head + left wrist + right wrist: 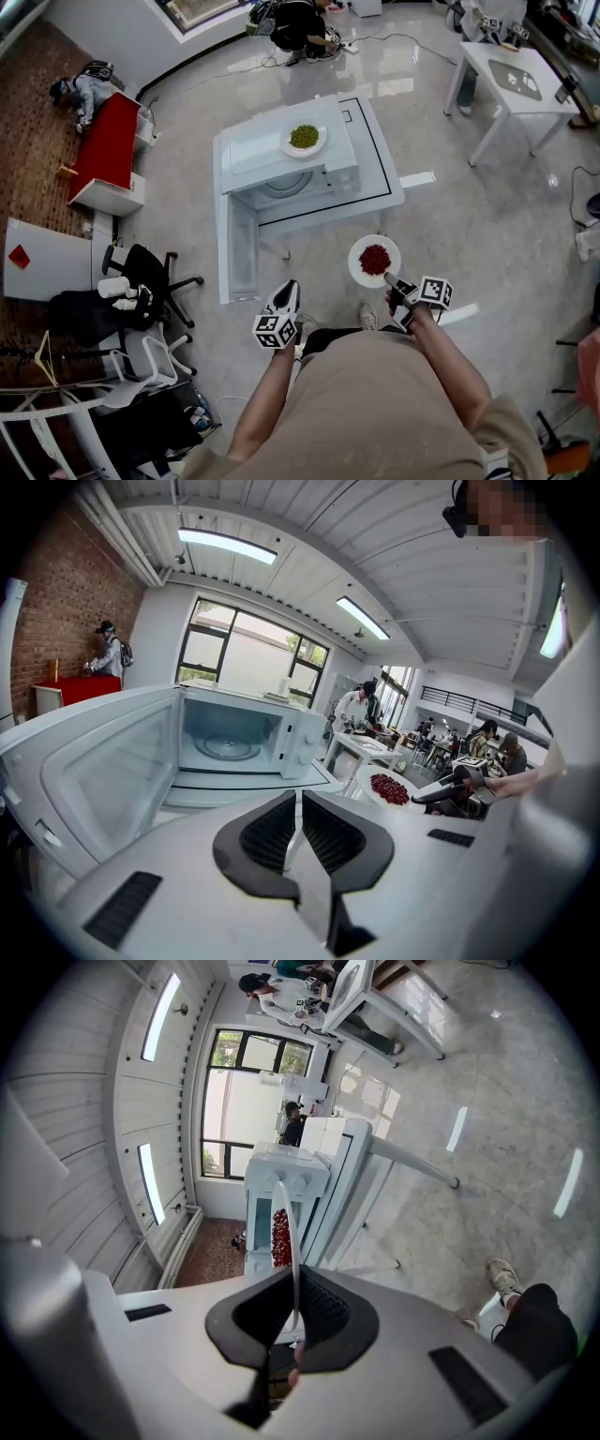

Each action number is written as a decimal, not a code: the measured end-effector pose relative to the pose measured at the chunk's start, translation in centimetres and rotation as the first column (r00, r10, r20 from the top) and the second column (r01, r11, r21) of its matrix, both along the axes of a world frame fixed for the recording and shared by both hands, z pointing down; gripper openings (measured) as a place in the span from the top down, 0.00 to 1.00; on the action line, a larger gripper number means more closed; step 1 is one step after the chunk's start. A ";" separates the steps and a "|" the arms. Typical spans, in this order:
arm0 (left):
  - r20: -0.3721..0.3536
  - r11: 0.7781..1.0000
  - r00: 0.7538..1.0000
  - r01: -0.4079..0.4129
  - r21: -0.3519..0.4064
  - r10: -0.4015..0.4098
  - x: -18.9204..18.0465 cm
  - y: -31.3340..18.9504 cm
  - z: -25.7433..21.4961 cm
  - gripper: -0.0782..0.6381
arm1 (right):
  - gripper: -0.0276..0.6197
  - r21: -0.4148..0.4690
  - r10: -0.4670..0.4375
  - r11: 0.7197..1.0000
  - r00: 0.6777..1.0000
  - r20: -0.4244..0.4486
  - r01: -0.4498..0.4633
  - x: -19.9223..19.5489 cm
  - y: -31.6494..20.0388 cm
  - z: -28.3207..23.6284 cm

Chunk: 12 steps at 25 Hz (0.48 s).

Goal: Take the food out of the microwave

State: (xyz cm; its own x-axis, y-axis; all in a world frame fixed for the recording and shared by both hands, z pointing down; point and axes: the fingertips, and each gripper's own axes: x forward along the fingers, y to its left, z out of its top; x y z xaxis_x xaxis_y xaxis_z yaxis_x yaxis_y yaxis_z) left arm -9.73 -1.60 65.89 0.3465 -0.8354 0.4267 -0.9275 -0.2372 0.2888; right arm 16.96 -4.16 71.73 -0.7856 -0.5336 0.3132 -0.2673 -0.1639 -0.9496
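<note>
The white microwave stands on a low white table with its door swung open toward me. Its cavity holds only the glass turntable. A plate of green food rests on top of the microwave. My right gripper is shut on the rim of a white plate of red food, held in the air in front of the table; in the right gripper view the plate shows edge-on between the pads. My left gripper hangs shut and empty near the door, its jaws together.
A black office chair and clutter stand at the left beside a red cabinet. A white desk is at the back right. A person crouches by cables at the far wall. The floor is shiny grey tile.
</note>
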 end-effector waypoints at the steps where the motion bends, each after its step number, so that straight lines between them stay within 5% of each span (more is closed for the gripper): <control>1: 0.000 1.000 1.000 0.002 0.000 -0.002 0.0 0.0 0.0 0.88 | 0.94 0.001 0.000 1.000 1.000 0.003 0.000 0.0 0.0 -0.1; 12: -0.017 1.000 1.000 0.011 -0.007 -0.011 -0.3 0.3 0.1 0.88 | 0.93 0.001 -0.003 1.000 1.000 0.009 0.003 -0.8 0.2 -0.4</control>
